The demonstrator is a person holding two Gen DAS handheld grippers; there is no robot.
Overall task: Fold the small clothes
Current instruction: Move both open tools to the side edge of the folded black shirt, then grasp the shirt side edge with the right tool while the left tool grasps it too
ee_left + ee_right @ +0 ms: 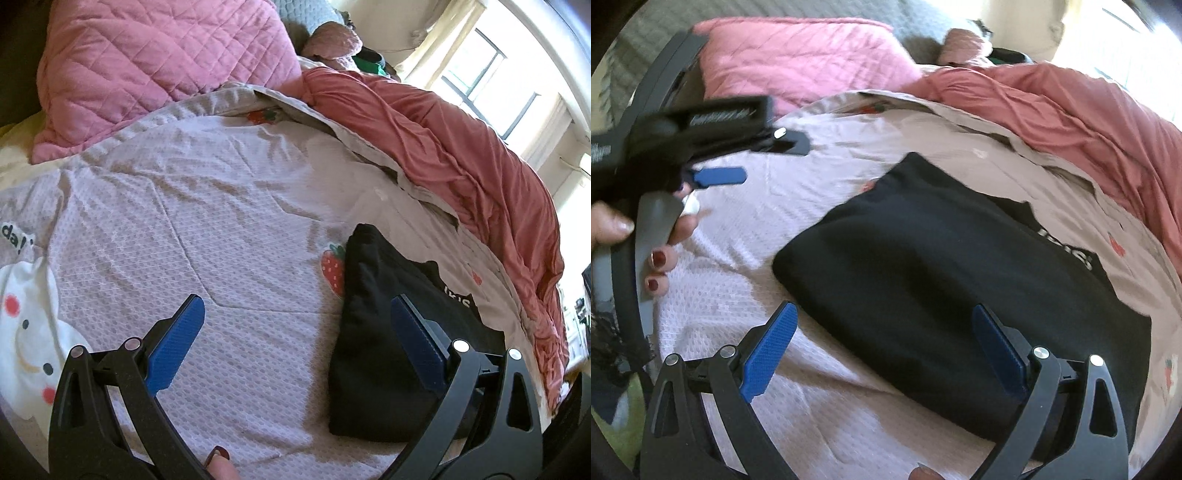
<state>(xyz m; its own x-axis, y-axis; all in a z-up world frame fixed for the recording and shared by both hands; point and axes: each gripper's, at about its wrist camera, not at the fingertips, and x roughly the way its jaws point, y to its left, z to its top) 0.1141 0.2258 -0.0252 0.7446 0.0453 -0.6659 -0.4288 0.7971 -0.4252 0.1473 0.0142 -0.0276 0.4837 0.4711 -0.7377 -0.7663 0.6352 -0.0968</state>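
Left gripper: spread wide, nothing between its blue-padded fingers; it hangs above the bed.
Black garment: folded into a compact dark bundle, lying on the blanket at lower right; the right-hand finger stands in front of it, and contact cannot be told.
Garment print: white letters at its far right edge, partly hidden.
Blanket: pale lilac, waffle-textured, with strawberry prints and a white cartoon face at the left edge.
Pink quilt: heaped at the upper left.
Coral sheet: rumpled along the right side.
Window: bright, upper right.
Fingertip: red-painted nail at the bottom edge.
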